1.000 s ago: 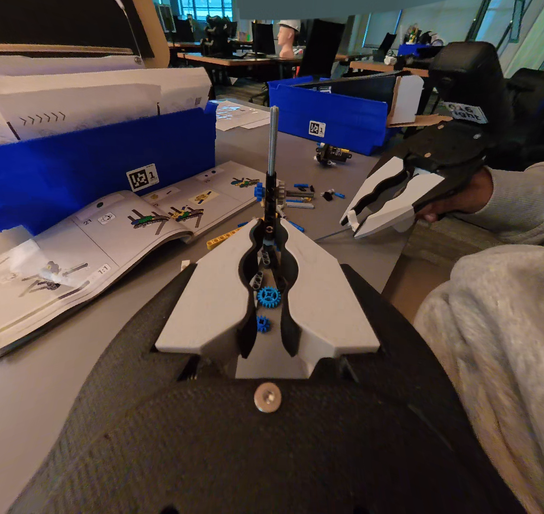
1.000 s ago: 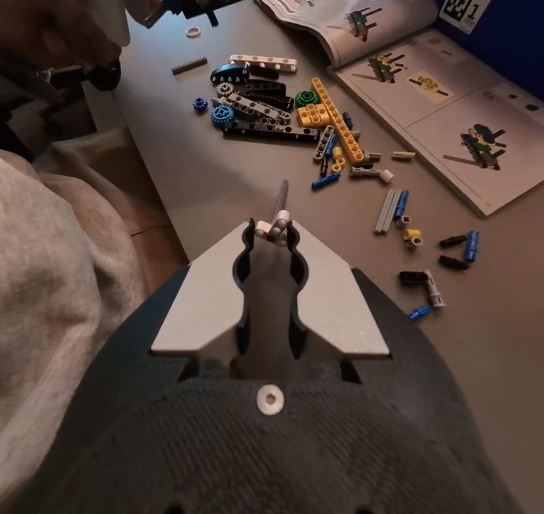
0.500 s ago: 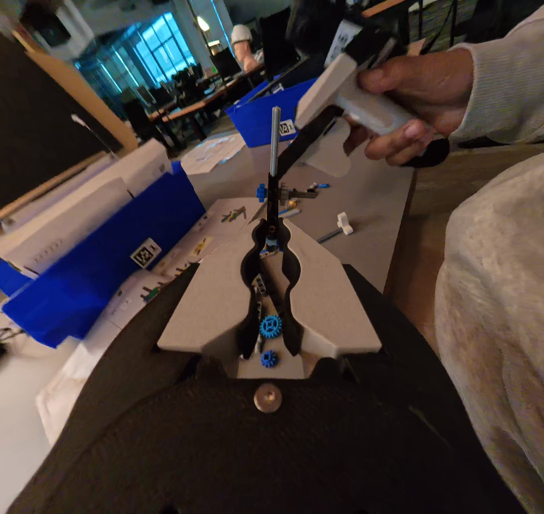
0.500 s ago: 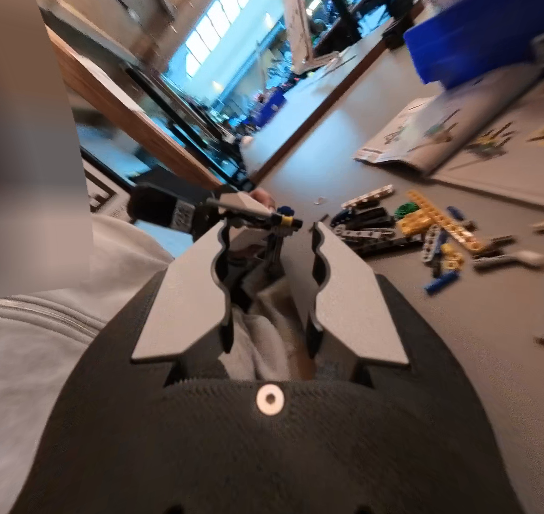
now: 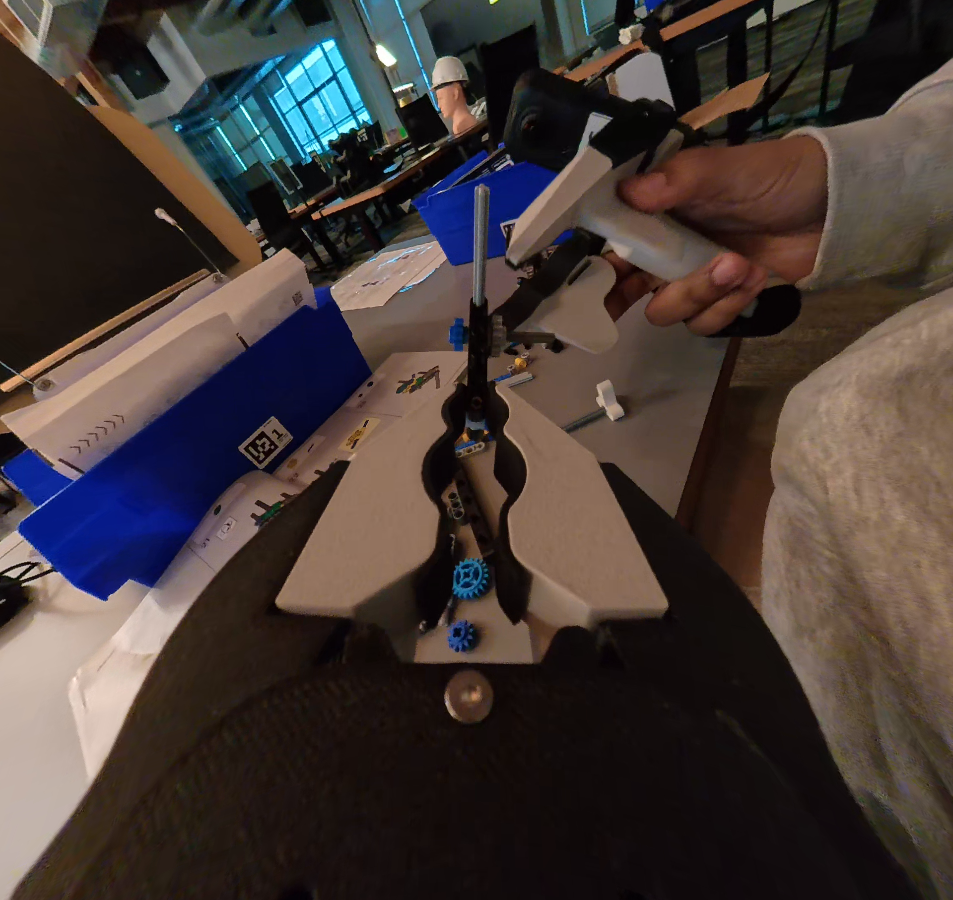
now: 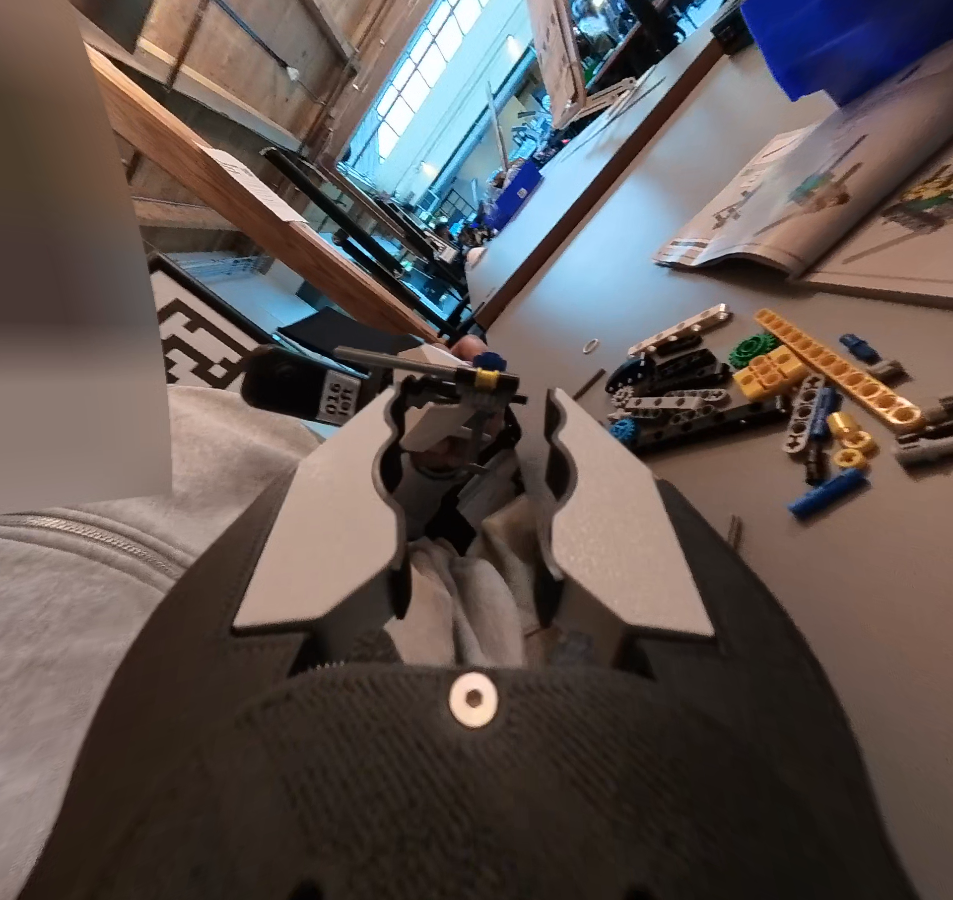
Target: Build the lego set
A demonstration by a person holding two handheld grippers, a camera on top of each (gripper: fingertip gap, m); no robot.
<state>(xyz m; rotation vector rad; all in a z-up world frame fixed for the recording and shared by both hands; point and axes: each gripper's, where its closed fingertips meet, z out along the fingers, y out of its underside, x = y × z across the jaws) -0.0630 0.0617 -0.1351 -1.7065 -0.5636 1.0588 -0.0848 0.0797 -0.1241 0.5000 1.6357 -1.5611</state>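
While the left gripper (image 5: 477, 401) is clamped on the lego model (image 5: 477, 344), its jaws stand narrow around the model's black beam, which runs back between the two fingers. This model is the landmark for all positions below, listed left to right in the left wrist view.

1. Far left of the model: a blue bin (image 5: 196, 442) with a black-and-white marker tag, white cardboard behind it.
2. Just left of and below the model: an open instruction booklet (image 5: 412, 385) lying flat on the grey table (image 5: 665, 411).
3. At the model: a grey axle (image 5: 480, 241) rises upright from the black beam; a blue gear (image 5: 470, 579) and a smaller blue gear (image 5: 460, 634) sit on the rear part, between the finger bases.
4. Just right of the model: the right gripper (image 5: 521, 329), held in a hand (image 5: 722, 226), reaches the model's side; whether it touches cannot be told.
5. Right of and below the model: a white connector (image 5: 608, 406) on a thin rod lies on the table.

In the right wrist view the right gripper's (image 6: 472, 403) jaws stand wide, holding nothing, with the model (image 6: 479, 378) just beyond the fingertips. To the right of the model, loose lego parts lie on the table, including a long yellow beam (image 6: 835, 375), a green gear (image 6: 753, 347) and a blue pin (image 6: 827, 483).
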